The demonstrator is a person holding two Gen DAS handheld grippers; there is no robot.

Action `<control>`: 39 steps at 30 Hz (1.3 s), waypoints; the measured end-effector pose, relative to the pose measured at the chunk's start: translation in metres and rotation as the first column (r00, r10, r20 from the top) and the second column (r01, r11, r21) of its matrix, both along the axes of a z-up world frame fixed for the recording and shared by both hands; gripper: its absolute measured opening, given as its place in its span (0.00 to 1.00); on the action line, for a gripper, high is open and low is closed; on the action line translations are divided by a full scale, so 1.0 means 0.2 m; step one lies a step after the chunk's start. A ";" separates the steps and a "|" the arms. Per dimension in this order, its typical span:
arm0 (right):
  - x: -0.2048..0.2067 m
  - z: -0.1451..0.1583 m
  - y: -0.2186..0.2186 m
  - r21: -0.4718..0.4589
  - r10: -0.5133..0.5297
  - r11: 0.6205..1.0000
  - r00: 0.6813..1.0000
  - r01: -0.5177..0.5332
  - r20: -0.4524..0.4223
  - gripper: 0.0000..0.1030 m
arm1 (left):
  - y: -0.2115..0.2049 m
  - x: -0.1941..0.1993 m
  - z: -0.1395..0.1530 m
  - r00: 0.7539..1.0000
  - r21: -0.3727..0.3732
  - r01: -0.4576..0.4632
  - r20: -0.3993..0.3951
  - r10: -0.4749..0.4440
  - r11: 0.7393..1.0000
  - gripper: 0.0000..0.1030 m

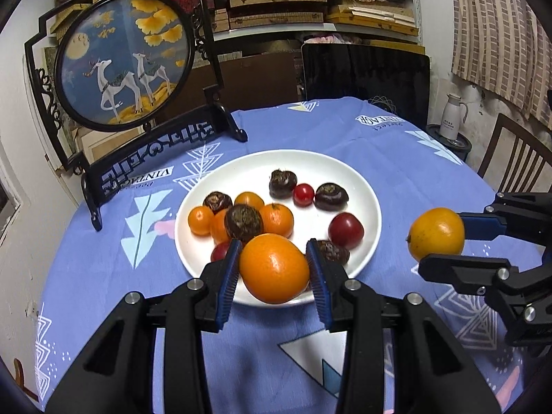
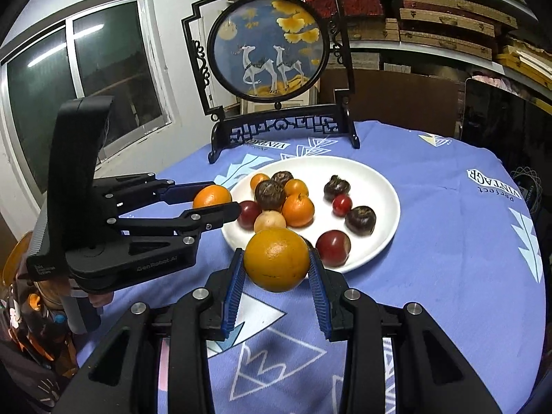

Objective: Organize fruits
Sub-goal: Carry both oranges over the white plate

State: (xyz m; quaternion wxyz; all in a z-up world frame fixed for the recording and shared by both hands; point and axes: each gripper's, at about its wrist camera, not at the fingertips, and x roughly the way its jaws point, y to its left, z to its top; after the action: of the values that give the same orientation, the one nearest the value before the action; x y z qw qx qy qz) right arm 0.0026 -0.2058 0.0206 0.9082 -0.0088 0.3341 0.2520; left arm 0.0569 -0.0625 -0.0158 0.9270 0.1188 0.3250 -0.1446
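Note:
A white plate (image 1: 365,186) on the blue tablecloth holds several small oranges (image 1: 276,219), dark water chestnuts (image 1: 243,222) and red cherry tomatoes (image 1: 345,230). My left gripper (image 1: 274,262) is shut on a large orange (image 1: 274,269) over the plate's near rim. My right gripper (image 2: 276,265) is shut on another large orange (image 2: 276,258), held just off the plate's (image 2: 386,179) near edge. In the left wrist view the right gripper (image 1: 445,238) and its orange (image 1: 436,234) show at the right. In the right wrist view the left gripper (image 2: 220,203) and its orange (image 2: 211,196) show at the plate's left.
A round deer picture in a black carved stand (image 1: 124,58) stands at the table's back left. A black chair back (image 1: 365,79) is behind the table. A wooden chair (image 1: 510,158) and a white kettle (image 1: 452,117) are at the right. Shelves of boxes fill the wall.

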 end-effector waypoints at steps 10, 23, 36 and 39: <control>0.09 0.06 -0.01 0.032 -0.007 0.999 0.999 0.006 0.038 0.36 | -0.03 0.13 0.09 0.999 -0.029 -0.001 0.033 0.002 1.000 0.36; 0.27 0.23 -0.01 0.098 -0.015 0.995 0.992 0.003 0.122 0.36 | -0.06 0.34 0.19 0.996 -0.056 -0.037 0.075 0.042 0.998 0.36; 0.44 0.20 0.02 0.109 -0.012 0.994 0.993 0.000 0.115 0.36 | -0.02 0.49 0.08 0.993 -0.039 -0.092 0.064 0.095 0.995 0.36; 0.47 0.16 0.02 0.099 -0.025 0.995 0.995 0.015 0.101 0.36 | -0.02 0.52 0.05 0.991 -0.018 -0.113 0.071 0.115 0.993 0.36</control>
State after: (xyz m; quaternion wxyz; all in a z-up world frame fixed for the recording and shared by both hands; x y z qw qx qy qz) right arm 0.0961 -0.2025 0.0534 0.9259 0.0264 0.2743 0.2584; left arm 0.1611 -0.0657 -0.0054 0.9456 0.0985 0.2969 -0.0893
